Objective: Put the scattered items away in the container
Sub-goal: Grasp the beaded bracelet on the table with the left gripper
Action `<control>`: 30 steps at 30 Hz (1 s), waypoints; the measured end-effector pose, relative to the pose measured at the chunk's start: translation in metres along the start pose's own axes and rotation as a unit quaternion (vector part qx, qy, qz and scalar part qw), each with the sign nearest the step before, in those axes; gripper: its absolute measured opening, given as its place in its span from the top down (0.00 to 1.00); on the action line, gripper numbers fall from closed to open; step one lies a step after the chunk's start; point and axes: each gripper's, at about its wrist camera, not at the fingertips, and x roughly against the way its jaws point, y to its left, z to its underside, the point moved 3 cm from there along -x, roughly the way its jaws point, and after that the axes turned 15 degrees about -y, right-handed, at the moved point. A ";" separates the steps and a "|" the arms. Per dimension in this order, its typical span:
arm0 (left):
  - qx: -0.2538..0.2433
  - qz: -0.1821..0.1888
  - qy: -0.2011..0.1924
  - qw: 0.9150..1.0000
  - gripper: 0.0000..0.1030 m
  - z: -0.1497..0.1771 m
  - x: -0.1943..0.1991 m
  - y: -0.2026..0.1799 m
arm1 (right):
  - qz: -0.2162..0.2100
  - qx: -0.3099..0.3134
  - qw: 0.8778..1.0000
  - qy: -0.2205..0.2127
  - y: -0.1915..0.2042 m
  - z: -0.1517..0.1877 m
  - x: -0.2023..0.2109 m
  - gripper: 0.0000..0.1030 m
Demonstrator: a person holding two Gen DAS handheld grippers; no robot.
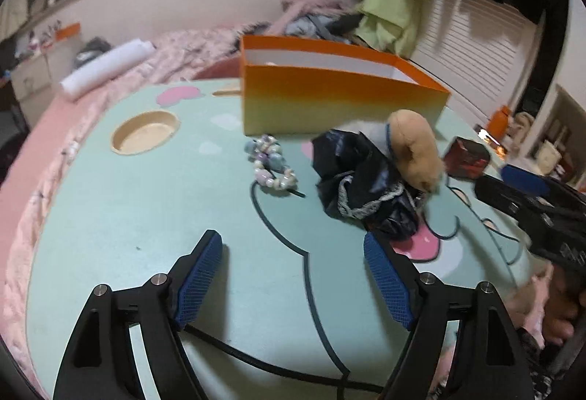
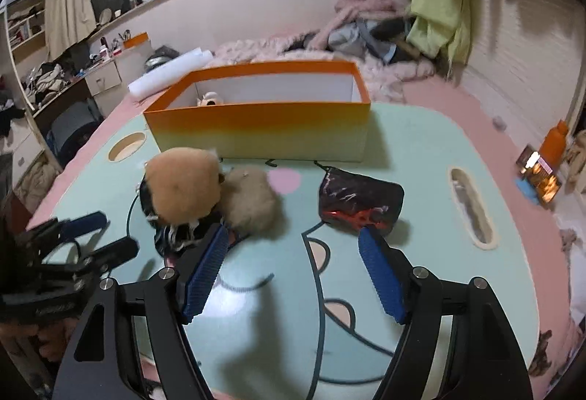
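Right wrist view: both tongs, right tongs (image 2: 291,266) and left tongs (image 1: 293,277), gape empty above the bench (image 1: 128,217). Before the orange box (image 2: 263,129) sits a soft, light plush toy (image 2: 216,195); pinch its squashy middle.

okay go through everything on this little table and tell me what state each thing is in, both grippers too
Orange box: open, upright, one small pale item inside.
Plush toy: on the table, outside the box, lying on the black pouch.
Black pouch: crumpled, on the table.
Bead bracelet: loose on the table.
Dark red packet: on the table, untouched.
Left gripper: open, empty.
Right gripper: open, empty.
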 end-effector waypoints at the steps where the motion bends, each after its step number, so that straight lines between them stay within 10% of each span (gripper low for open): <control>1: -0.003 -0.005 -0.006 1.000 0.23 0.002 0.001 0.000 | 0.002 0.007 1.000 -0.007 0.002 0.001 0.003 0.28; 14: -0.062 -0.020 -0.003 0.998 0.00 0.013 0.000 -0.007 | -0.014 0.039 0.997 0.059 0.010 0.036 -0.017 0.18; 21: -0.061 -0.016 -0.005 0.998 0.00 0.014 0.000 -0.006 | -0.007 0.030 0.998 0.048 -0.001 0.038 -0.023 0.00; 30: -0.061 -0.016 -0.006 0.998 0.00 0.014 0.002 -0.008 | -0.010 0.032 0.999 0.040 -0.001 0.041 -0.023 0.00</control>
